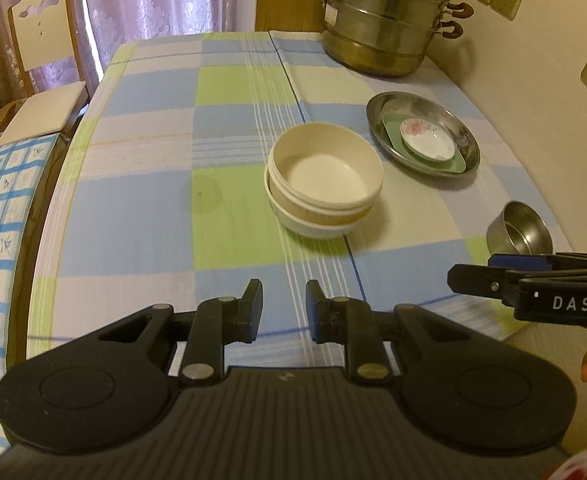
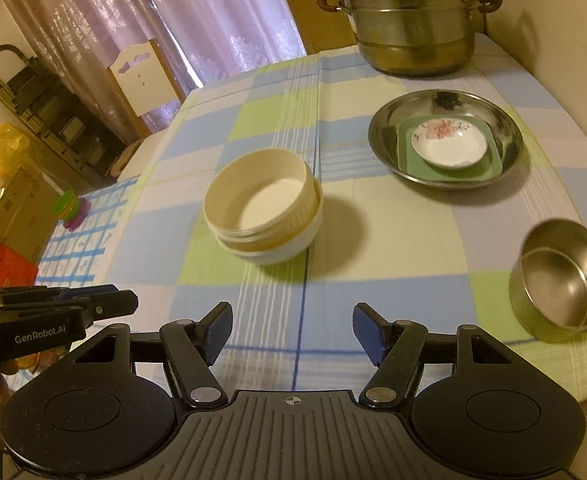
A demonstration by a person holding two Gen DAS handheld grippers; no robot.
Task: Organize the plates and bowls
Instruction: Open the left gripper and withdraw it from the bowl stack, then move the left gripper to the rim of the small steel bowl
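Note:
A stack of cream bowls [image 1: 325,184] [image 2: 263,212] sits mid-table, the top one tilted. A steel plate [image 1: 467,140] [image 2: 509,136] at the right holds a green square dish [image 1: 393,130] [image 2: 407,156] with a small white flowered saucer [image 1: 427,138] [image 2: 449,144] on top. Small steel bowls [image 1: 519,234] [image 2: 561,272], nested, lie tipped at the near right. My left gripper [image 1: 284,300] is open a little and empty, near the front edge. My right gripper [image 2: 291,326] is open and empty, near the front edge.
A checked cloth [image 1: 153,208] [image 2: 393,232] covers the table. A large steel steamer pot [image 1: 381,24] [image 2: 413,20] stands at the back right by the wall. A chair [image 1: 41,64] [image 2: 141,76] stands at the far left. Boxes and clutter [image 2: 33,184] lie left of the table.

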